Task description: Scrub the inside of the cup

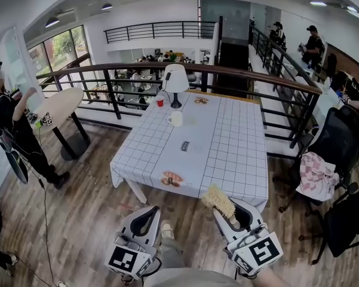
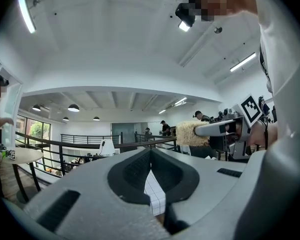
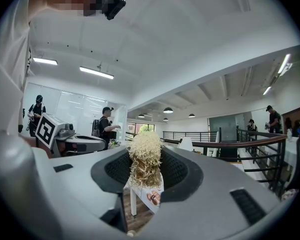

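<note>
- Approach step, we reckon: the left tool (image 1: 147, 217), shut and empty, should open to steady the cup (image 1: 175, 119).
- Right tool (image 1: 229, 213) is clamped on the brush (image 1: 217, 200).
- Cup stands upright, mouth up, far across the worktop (image 1: 227, 154), well apart from both tools.
- We see the brush's long axis running along its tool, bristles pointing towards the worktop.

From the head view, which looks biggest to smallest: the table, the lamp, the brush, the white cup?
1. Table, largest.
2. Lamp and brush look alike; the brush is nearer the camera, so they stay unranked.
3. White cup, smallest.
</note>
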